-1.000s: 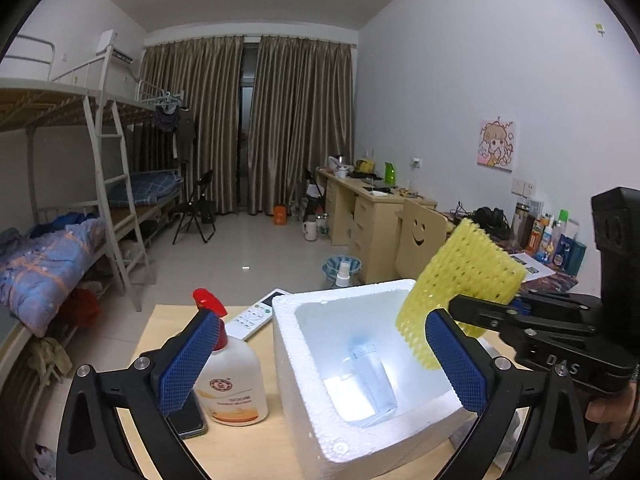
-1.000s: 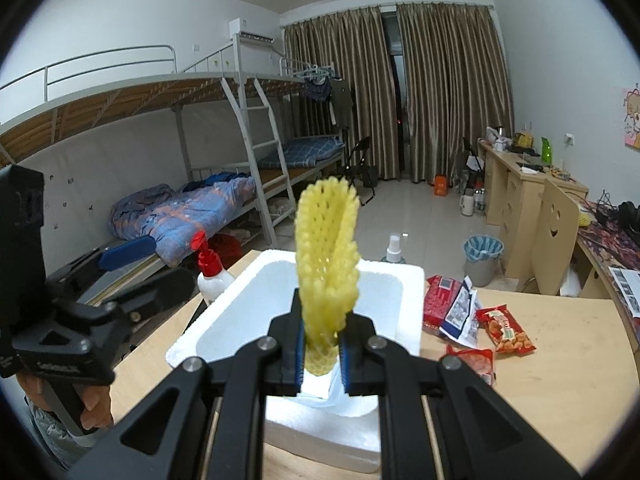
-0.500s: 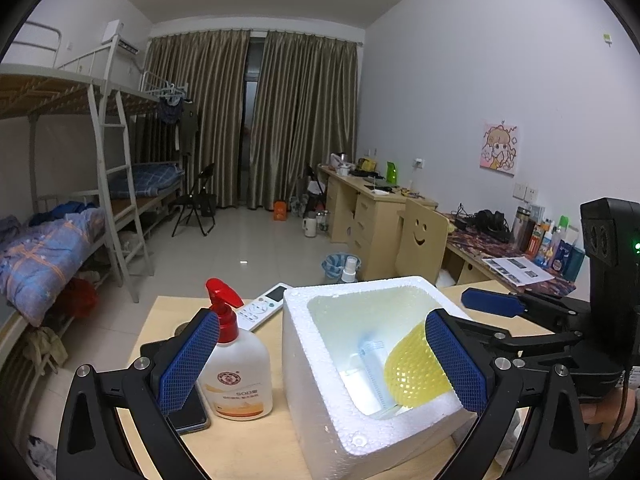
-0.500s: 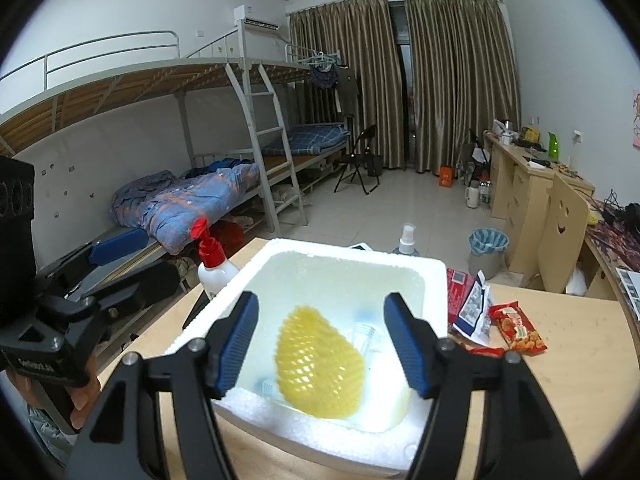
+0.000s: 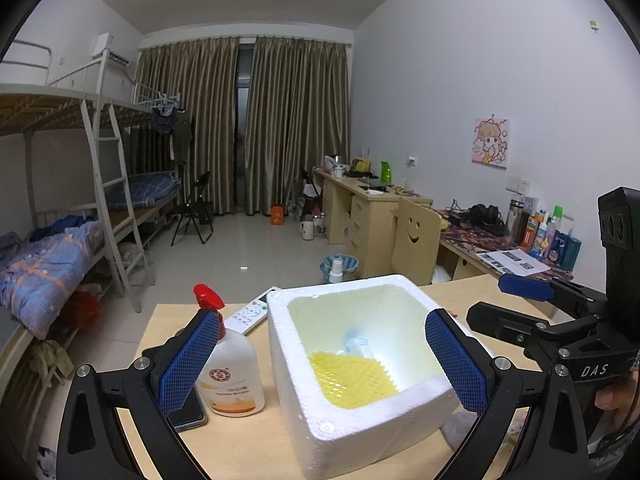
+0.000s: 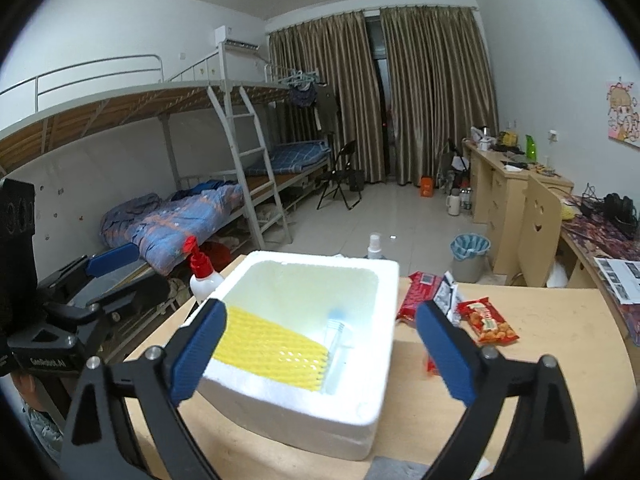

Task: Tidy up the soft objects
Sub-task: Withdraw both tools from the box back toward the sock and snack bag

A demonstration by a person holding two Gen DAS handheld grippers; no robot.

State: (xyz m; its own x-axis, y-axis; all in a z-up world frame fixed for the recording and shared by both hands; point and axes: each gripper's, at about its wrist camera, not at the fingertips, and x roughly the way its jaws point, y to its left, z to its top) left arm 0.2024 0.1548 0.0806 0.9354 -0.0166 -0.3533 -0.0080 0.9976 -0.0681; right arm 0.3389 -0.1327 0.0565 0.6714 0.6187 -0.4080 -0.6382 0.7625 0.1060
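Note:
A yellow foam net sleeve (image 6: 272, 352) lies on the floor of the white foam box (image 6: 304, 416), next to a clear plastic tube (image 6: 334, 334). In the left wrist view the sleeve (image 5: 352, 378) lies at the near side of the box (image 5: 360, 432). My right gripper (image 6: 320, 350) is open and empty above the box's near edge. My left gripper (image 5: 322, 362) is open and empty, its fingers astride the box's left wall. The right gripper also shows in the left wrist view (image 5: 516, 304), to the right of the box.
A white bottle with a red spray top (image 5: 230, 372), a remote control (image 5: 250, 314) and a dark phone (image 5: 186, 412) lie left of the box. Snack packets (image 6: 486, 320) lie right of it on the wooden table (image 6: 560, 360). A grey cloth (image 5: 456, 430) lies at the table's front.
My right gripper opened and let go of the yellow sleeve, which dropped into the box and now lies flat. The right gripper has drawn back slightly.

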